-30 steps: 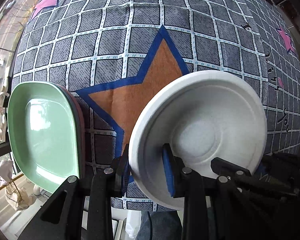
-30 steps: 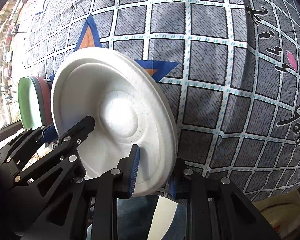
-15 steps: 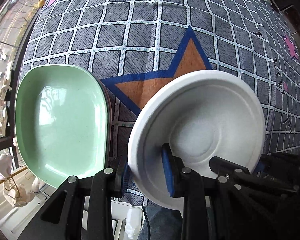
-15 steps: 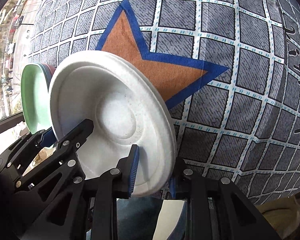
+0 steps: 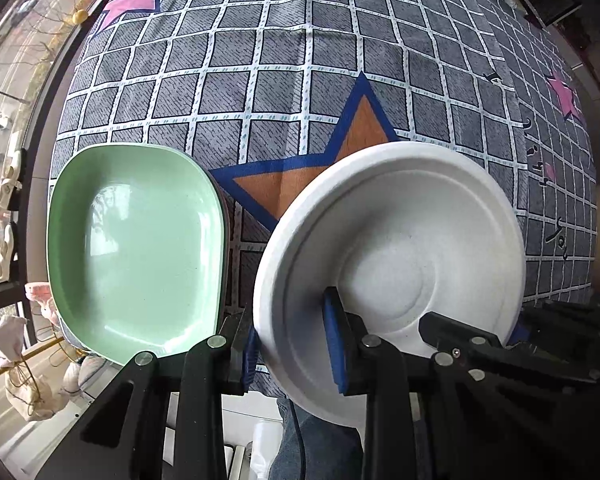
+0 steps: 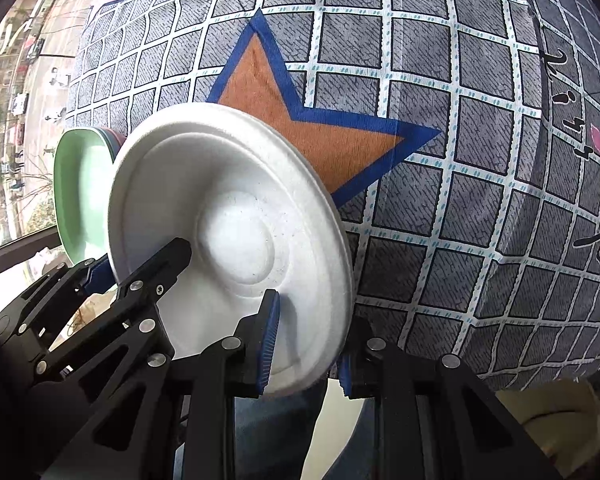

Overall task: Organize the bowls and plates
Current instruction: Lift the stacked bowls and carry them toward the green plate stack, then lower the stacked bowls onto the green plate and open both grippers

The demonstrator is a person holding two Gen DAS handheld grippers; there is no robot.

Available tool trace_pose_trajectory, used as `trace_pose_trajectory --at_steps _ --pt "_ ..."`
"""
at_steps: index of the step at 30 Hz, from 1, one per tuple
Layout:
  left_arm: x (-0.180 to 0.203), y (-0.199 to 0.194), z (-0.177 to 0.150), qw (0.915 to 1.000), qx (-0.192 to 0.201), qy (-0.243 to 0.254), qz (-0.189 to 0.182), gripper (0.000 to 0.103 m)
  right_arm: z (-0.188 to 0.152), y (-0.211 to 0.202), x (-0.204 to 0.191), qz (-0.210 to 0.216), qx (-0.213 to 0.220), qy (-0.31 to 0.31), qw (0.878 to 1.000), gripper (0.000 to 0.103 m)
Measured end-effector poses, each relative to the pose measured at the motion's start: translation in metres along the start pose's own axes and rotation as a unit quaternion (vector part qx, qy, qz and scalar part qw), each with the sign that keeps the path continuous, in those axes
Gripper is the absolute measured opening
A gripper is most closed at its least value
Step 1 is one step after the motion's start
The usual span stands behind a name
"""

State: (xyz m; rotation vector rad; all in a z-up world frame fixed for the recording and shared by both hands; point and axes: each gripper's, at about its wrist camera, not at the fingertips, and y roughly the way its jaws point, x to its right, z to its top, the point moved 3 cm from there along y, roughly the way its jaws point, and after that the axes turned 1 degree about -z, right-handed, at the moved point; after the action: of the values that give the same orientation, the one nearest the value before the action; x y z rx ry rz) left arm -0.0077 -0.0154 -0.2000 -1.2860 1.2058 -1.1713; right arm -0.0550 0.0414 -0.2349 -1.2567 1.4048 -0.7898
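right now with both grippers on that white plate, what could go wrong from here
1. The left hand-held gripper and right hand-held gripper each pinch only the rim of the white plate; if the hands drift apart or twist, the thin rim could bend or slip free.
2. The green plate sits close beside the white one on a stack at the edge of the grid cloth; a bump might push it off.

A: Anybody managing to read anything here?

B: Not really. Black handwriting-style lettering is running along the right side of the checked cloth, but it's coming through warped and sideways in both views, so I'm not getting a single word. The plates aren't showing any print.
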Motion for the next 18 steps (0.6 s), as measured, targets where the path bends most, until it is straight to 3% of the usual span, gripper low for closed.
trace_pose_trajectory --at_steps 10,18 --pt "-0.031 -0.054 0.013 0.9983 0.046 -0.035 0.005 0.031 0.005 -0.039 -0.031 -0.001 0.036 -0.038 0.999 0.028" --pt "-0.088 -0.071 0.001 0.9938 0.062 -0.09 0.02 0.031 0.038 -0.042 -0.096 -0.001 0.042 -0.095 0.995 0.028"
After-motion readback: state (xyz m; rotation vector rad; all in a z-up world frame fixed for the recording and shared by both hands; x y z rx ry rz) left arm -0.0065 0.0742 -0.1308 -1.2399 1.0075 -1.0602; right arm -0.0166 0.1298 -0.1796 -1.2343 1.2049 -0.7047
